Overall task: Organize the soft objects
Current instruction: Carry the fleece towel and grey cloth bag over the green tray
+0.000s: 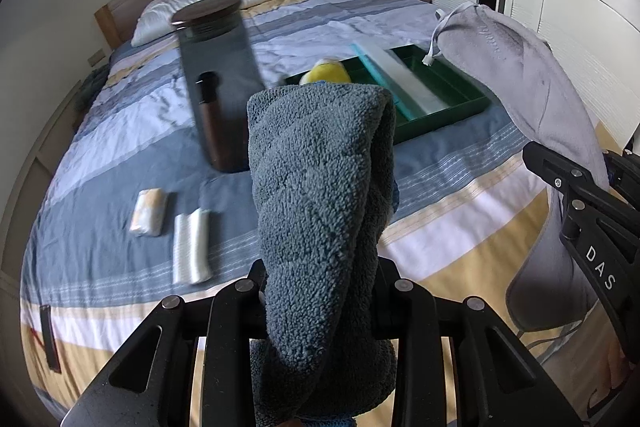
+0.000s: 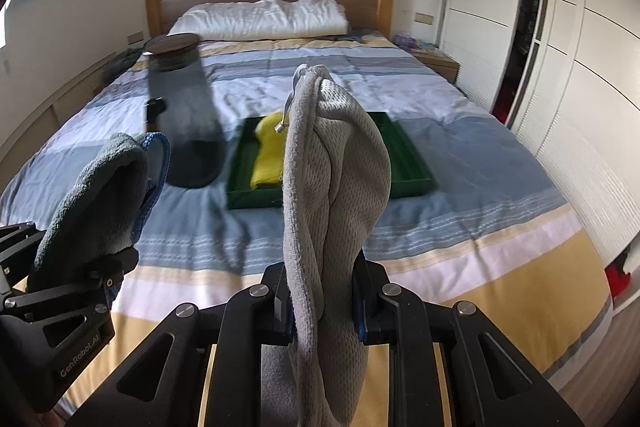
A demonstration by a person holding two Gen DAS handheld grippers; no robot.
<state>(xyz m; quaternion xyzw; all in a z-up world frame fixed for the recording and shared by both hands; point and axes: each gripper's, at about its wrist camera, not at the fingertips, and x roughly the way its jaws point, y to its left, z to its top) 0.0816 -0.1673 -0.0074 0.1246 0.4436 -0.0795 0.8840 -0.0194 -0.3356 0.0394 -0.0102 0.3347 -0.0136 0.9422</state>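
Note:
My left gripper [image 1: 320, 275] is shut on a fuzzy blue-grey towel [image 1: 316, 155], which stands up bunched between its fingers. In the right wrist view the same towel [image 2: 96, 195] and left gripper [image 2: 100, 267] sit at the lower left. My right gripper [image 2: 320, 291] is shut on a grey mesh cloth [image 2: 340, 155] with a white drawstring, also upright; the left wrist view has that cloth [image 1: 508, 63] and gripper [image 1: 576, 163] at the right. Both hang over the foot of the bed. Beyond lies a green tray [image 2: 408, 167] holding a yellow soft item [image 2: 270, 155].
A tall dark jar [image 1: 220, 67] with a wooden lid stands on the striped bedspread left of the tray [image 1: 452, 83]. Two small white packs [image 1: 149, 211] [image 1: 191, 247] lie nearer on the left. A white pillow [image 2: 260, 17] lies at the headboard, and wardrobe doors [image 2: 560, 67] line the right.

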